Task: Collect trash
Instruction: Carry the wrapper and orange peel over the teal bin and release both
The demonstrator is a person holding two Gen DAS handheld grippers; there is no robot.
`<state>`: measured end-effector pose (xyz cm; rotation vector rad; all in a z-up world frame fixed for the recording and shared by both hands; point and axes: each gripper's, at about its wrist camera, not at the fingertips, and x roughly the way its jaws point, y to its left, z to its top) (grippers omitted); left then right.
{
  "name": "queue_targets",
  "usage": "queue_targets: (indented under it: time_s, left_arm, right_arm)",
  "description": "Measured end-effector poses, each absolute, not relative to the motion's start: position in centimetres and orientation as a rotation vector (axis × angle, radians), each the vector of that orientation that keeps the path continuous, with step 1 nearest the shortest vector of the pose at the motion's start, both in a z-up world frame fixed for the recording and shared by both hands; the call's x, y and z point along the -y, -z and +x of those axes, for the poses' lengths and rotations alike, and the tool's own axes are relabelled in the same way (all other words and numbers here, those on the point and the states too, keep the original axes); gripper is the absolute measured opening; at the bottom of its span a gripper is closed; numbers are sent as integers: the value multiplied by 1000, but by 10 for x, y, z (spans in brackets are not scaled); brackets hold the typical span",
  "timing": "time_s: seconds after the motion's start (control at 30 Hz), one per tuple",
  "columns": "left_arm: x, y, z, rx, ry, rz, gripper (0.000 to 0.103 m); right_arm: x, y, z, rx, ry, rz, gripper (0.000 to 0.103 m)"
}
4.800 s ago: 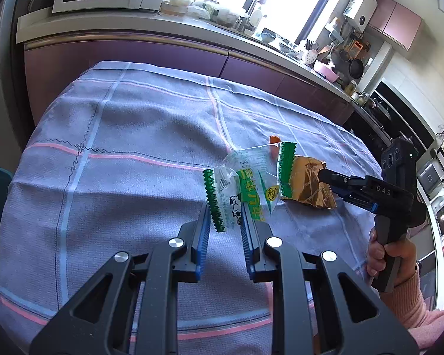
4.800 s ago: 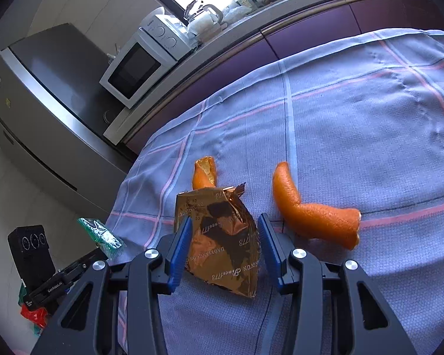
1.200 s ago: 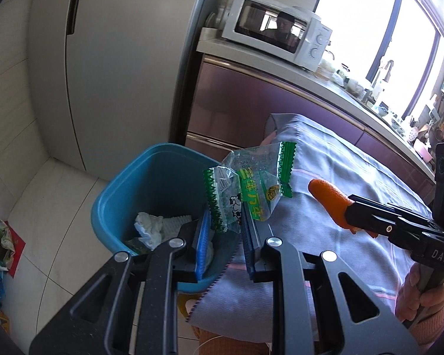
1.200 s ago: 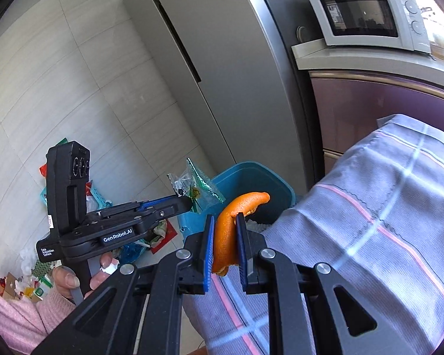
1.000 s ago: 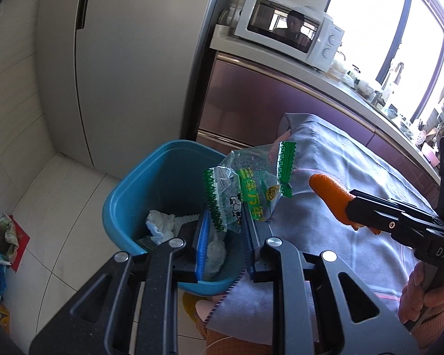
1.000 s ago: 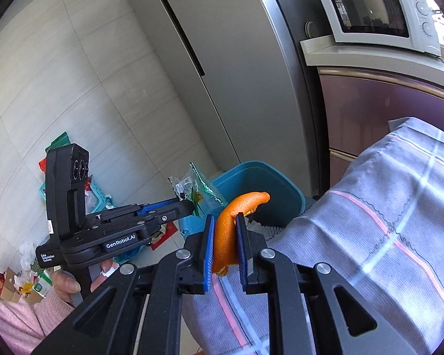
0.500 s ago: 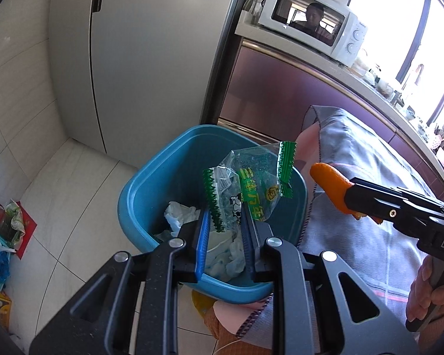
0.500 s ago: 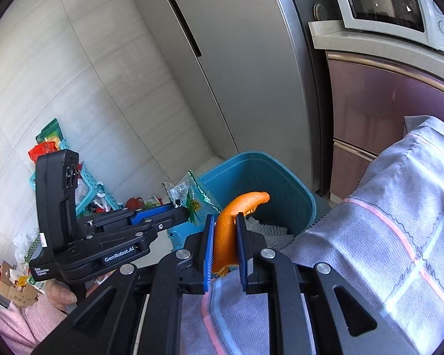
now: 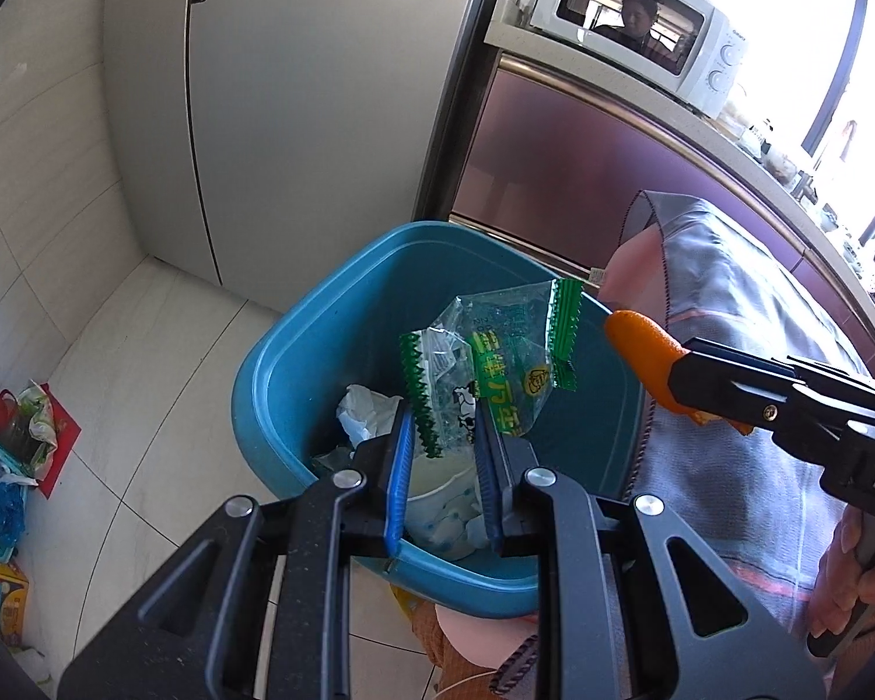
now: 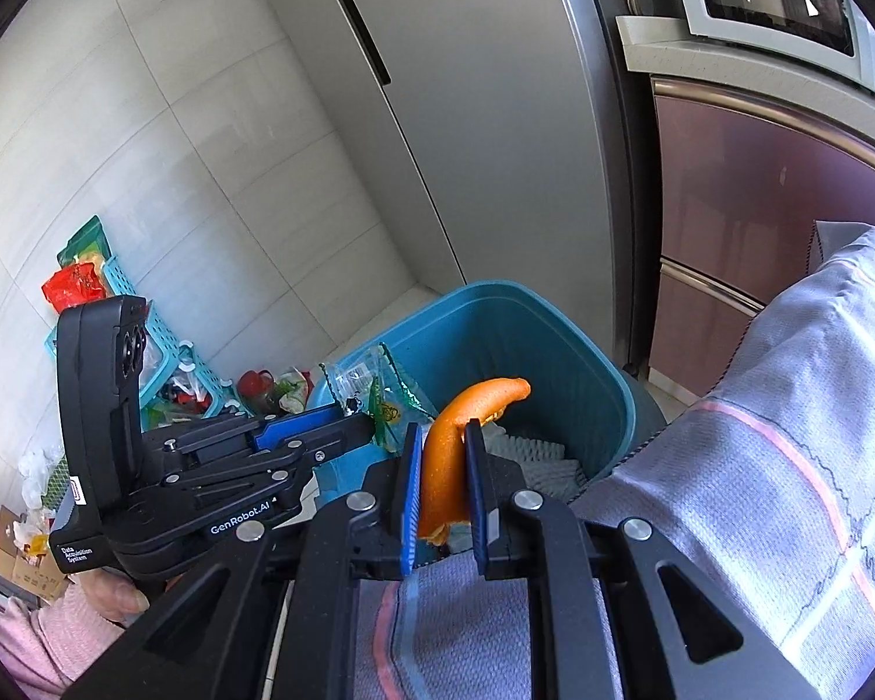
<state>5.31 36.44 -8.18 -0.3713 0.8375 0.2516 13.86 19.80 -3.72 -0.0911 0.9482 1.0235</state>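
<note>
My left gripper (image 9: 444, 414) is shut on a clear plastic wrapper (image 9: 490, 359) with green zigzag edges and holds it over the open mouth of a blue bin (image 9: 297, 338). In the right wrist view the same wrapper (image 10: 388, 394) sticks out of the left gripper (image 10: 373, 423) above the bin (image 10: 571, 367). My right gripper (image 10: 442, 440) is shut on a curved strip of orange peel (image 10: 455, 437), whose tip points over the bin. From the left wrist camera, the peel (image 9: 641, 350) pokes out of the right gripper (image 9: 679, 376) at the bin's right rim.
Crumpled white paper (image 9: 367, 414) and a paper cup (image 9: 437, 493) lie in the bin. A grey checked tablecloth (image 10: 787, 466) hangs beside it at the right. A steel fridge (image 9: 297, 105) and purple cabinets (image 9: 583, 175) stand behind. Clutter and a turquoise basket (image 10: 163, 344) sit on the floor at the left.
Both grippers have come lower and nearer the bin, each keeping its grip. The bin looks larger and now lies under the wrapper and the peel tip.
</note>
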Motion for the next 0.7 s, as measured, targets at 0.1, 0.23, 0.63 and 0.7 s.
queue_targets:
  time_s: [0.1, 0.23, 0.63, 0.7]
  left_arm:
    - [-363, 85, 56, -844, -253, -366, 21]
    - [-364, 89, 61, -854, -260, -366, 21]
    - [-364, 98, 70, -882, -268, -380, 27]
    - [-365, 99, 70, -883, -268, -383, 27]
  right_arm:
    - [-201, 41, 141, -961, -1023, -97, 13]
    - [-206, 44, 147, -983, -1019, -93, 13]
    - [-216, 50, 152, -1025, -1005, -96, 16]
    - [-213, 51, 154, -1028, -1007, -86, 16]
